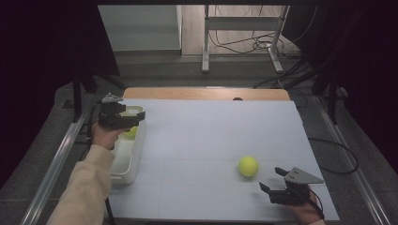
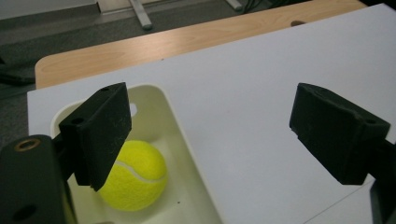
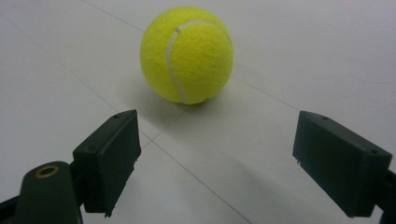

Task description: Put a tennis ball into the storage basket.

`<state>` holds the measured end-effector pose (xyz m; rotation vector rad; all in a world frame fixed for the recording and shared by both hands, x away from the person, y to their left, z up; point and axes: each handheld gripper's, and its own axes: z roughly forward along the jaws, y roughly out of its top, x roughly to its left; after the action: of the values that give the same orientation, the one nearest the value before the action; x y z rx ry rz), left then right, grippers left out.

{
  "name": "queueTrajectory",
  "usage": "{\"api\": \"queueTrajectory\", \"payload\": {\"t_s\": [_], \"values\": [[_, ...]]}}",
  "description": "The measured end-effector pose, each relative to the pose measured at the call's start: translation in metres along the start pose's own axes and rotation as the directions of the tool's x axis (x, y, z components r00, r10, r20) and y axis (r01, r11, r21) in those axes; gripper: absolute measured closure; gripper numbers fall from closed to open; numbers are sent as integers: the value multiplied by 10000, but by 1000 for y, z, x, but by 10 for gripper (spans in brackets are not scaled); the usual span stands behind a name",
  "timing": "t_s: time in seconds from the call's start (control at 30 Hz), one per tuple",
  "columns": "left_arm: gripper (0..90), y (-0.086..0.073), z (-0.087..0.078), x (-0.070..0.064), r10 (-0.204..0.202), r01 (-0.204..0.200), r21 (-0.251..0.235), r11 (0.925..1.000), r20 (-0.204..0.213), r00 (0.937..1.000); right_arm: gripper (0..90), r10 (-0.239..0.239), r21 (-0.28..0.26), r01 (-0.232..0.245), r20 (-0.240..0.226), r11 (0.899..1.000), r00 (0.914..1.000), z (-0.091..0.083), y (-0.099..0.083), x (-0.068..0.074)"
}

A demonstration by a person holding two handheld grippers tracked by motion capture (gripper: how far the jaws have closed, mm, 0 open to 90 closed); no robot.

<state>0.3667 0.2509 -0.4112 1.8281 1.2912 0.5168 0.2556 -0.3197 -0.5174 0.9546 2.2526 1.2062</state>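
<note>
Left gripper [image 1: 136, 114] jaws wide apart, empty, over the far end of a cream plastic rectangular tray [image 1: 123, 174] at the white table's [image 1: 206, 136] left edge; yellow felt tennis ball [image 2: 134, 175] lies inside. Second yellow tennis ball [image 1: 248, 166] on the bare table right of centre. Right gripper [image 1: 273, 179] just beside it, jaws spread, empty.

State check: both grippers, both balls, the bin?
left gripper: open, above the bin's far end
right gripper: open, aimed at the loose ball, not touching it
tennis ball in bin: resting inside, free
tennis ball on table: loose on the white surface
white bin: upright at the table's left edge, one ball visible inside
</note>
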Motion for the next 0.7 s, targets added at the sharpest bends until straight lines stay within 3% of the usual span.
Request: {"api": "queueTrajectory", "payload": {"t_s": [0.17, 0.4, 0.7], "values": [[140, -2, -5, -9, 37, -18, -442, 9990, 431, 9991, 157, 37, -60, -37, -23, 10000, 10000, -1, 0, 0], [143, -8, -8, -18, 173, -125, -640, 9979, 747, 9971, 157, 49, -75, -49, -91, 10000, 9999, 1, 1, 0], [148, -10, -14, -23, -151, 291, -1026, 9943, 1354, 9907, 157, 9, -97, -10, -172, 10000, 9999, 3, 3, -1]]}}
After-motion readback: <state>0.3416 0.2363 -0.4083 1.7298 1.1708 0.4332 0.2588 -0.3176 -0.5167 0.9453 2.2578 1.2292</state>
